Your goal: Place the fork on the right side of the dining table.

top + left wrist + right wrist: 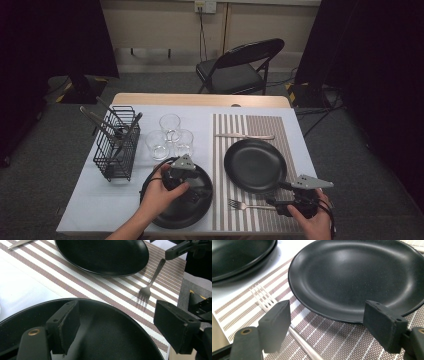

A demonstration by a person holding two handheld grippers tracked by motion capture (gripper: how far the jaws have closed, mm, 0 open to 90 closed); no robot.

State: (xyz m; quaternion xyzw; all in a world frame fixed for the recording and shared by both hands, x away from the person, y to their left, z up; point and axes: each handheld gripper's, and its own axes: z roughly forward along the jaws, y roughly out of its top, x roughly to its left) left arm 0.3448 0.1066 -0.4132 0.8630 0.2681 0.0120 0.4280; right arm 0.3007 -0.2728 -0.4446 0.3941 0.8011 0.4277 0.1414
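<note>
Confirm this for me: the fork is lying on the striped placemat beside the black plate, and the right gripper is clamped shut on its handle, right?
Not quite. The fork does lie on the striped placemat beside the black plate, but the right gripper is open, its jaws standing wide apart above the handle, not clamped on it. The right gripper view shows this.

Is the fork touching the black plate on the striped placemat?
Apart. In the left gripper view, striped placemat shows between the fork and the black plate.
</note>
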